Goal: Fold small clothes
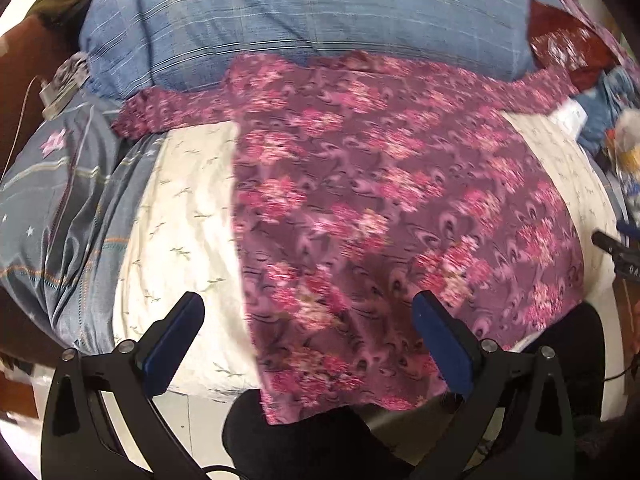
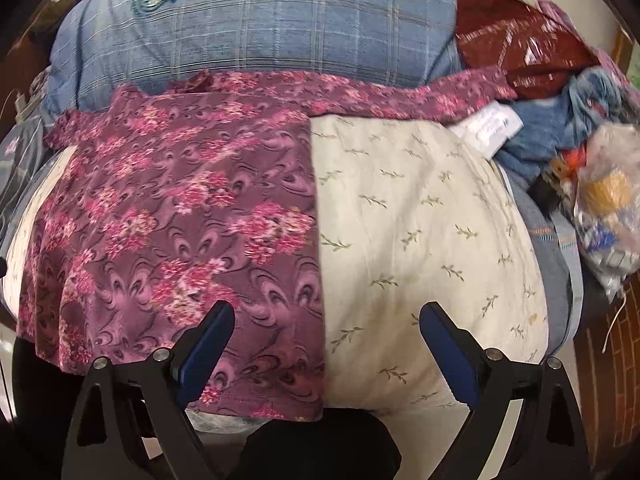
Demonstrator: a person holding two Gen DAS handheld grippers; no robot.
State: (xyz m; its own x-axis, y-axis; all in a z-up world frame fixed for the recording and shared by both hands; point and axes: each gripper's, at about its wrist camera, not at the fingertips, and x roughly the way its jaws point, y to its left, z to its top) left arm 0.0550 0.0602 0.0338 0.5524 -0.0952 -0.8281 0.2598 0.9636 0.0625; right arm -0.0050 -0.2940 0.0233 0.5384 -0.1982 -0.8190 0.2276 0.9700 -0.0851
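A purple top with pink flower print (image 1: 380, 208) lies spread flat on a cream bedsheet (image 1: 188, 216), sleeves stretched out left and right, hem hanging over the near bed edge. My left gripper (image 1: 308, 328) hovers open above the hem's left corner, nothing between its fingers. In the right wrist view the same top (image 2: 180, 216) fills the left half, with bare cream sheet (image 2: 424, 232) to its right. My right gripper (image 2: 328, 332) is open over the top's right edge near the hem. The right gripper's tip (image 1: 616, 248) shows at the far right of the left wrist view.
A blue checked quilt (image 1: 304, 20) is piled behind the top. A dark red cloth (image 2: 516, 44), blue garments (image 2: 560, 120) and a plastic bag (image 2: 608, 200) crowd the right side. A grey-blue duvet (image 1: 60, 208) lies left. The person's dark legs (image 1: 320, 444) stand at the bed edge.
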